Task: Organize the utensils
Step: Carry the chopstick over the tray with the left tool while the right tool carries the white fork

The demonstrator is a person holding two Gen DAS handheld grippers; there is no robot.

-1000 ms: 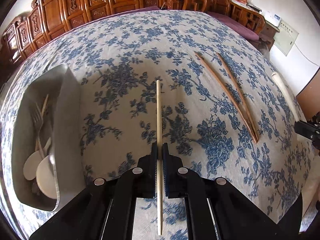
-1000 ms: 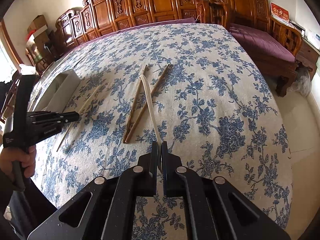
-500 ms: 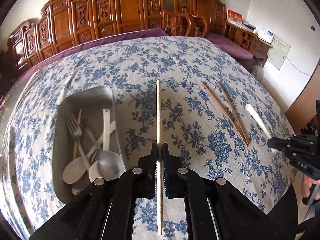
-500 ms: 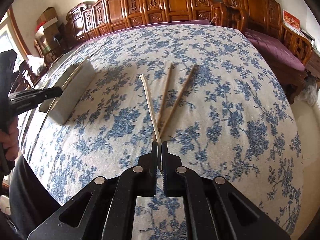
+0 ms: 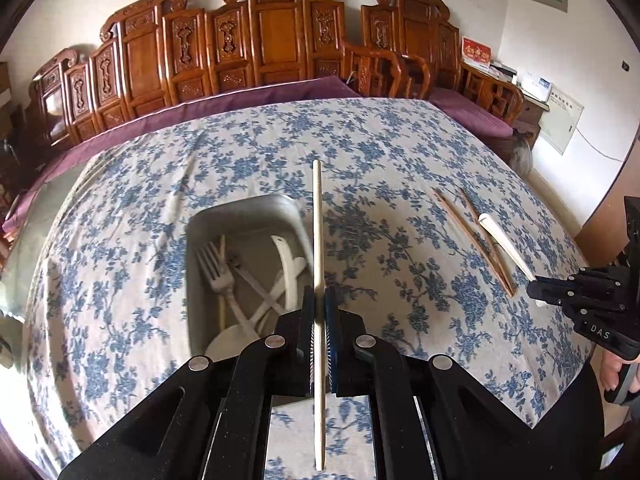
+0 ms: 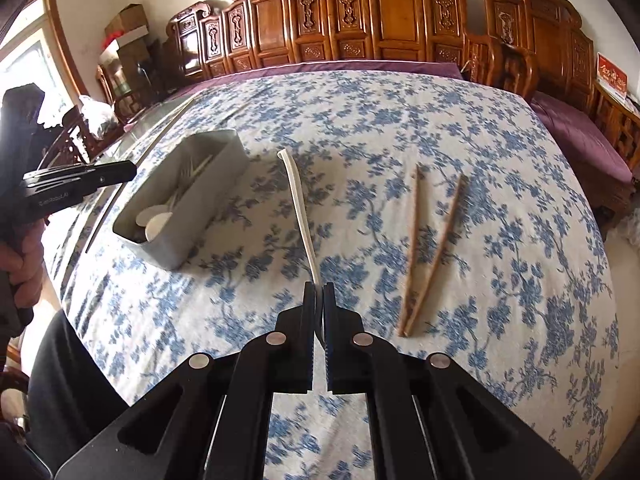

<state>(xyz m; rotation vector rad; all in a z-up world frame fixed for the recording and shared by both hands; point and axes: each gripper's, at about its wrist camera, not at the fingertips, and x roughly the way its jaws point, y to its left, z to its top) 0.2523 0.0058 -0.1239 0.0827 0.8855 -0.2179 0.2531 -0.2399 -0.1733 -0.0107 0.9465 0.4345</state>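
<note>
Two grippers each pinch one utensil above a table with a blue floral cloth. Left gripper clamps a pale chopstick that hangs beside the right rim of a grey tray holding forks and spoons. Right gripper clamps a white chopstick. A brown chopstick pair lies on the cloth, right of it.

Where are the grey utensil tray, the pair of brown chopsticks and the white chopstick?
grey utensil tray [image 6: 218, 184]: right wrist view, outer side wall.
brown chopsticks [image 6: 438, 252]: right wrist view, right stick's mid-shaft.
white chopstick [image 6: 300, 216]: right wrist view, mid-shaft.
</note>
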